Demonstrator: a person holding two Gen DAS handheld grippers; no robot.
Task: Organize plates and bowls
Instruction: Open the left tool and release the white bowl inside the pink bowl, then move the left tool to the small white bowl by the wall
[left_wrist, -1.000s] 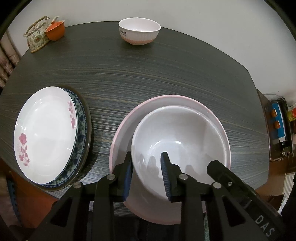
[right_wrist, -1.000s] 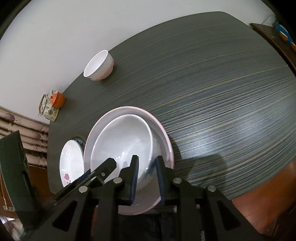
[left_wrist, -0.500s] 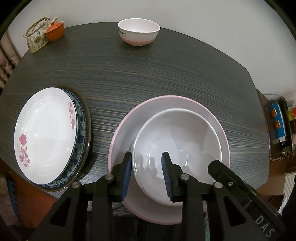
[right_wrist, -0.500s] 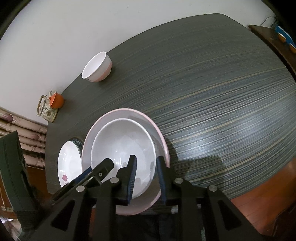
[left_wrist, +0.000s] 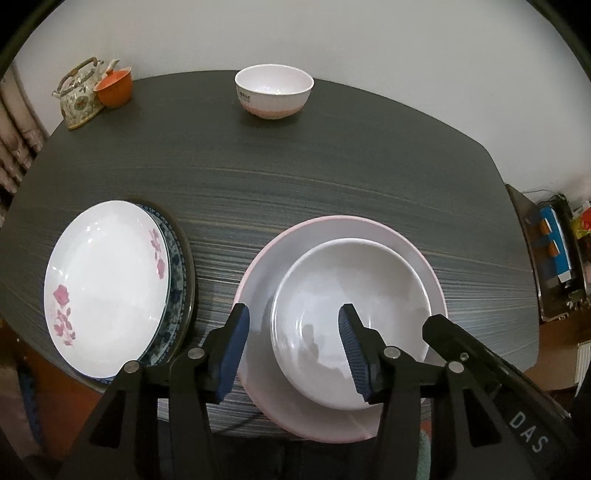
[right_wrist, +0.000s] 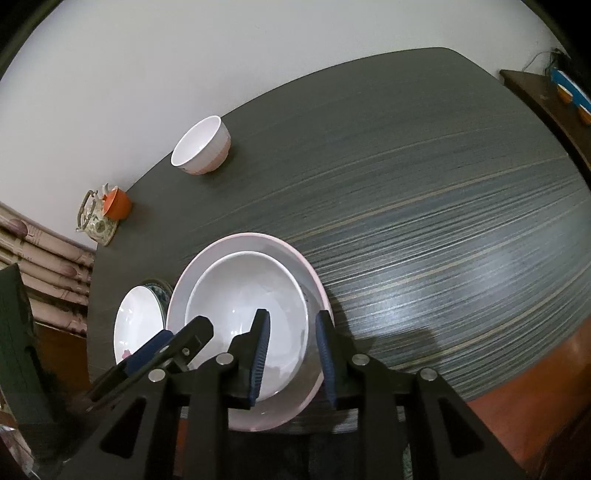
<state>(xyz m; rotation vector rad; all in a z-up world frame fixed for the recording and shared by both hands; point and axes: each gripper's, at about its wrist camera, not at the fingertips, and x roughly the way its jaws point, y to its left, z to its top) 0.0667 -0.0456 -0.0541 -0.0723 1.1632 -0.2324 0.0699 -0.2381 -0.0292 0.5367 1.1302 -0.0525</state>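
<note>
A large white bowl sits inside a bigger pink-rimmed bowl at the table's near edge; both show in the right wrist view, the white bowl and the pink-rimmed bowl. My left gripper is open, its jaws astride the white bowl's near left rim. My right gripper is open, its jaws astride the white bowl's near right rim. A white plate with pink flowers lies on a blue patterned plate at the left. A small pink-and-white bowl stands at the far edge.
A floral teapot and an orange cup stand at the table's far left corner. A dark grained table holds everything. A side cabinet with clutter stands to the right. A wall runs behind the table.
Both grippers have opened and let go of the white bowl, which has settled into the pink-rimmed bowl. Both have drawn back a little.
</note>
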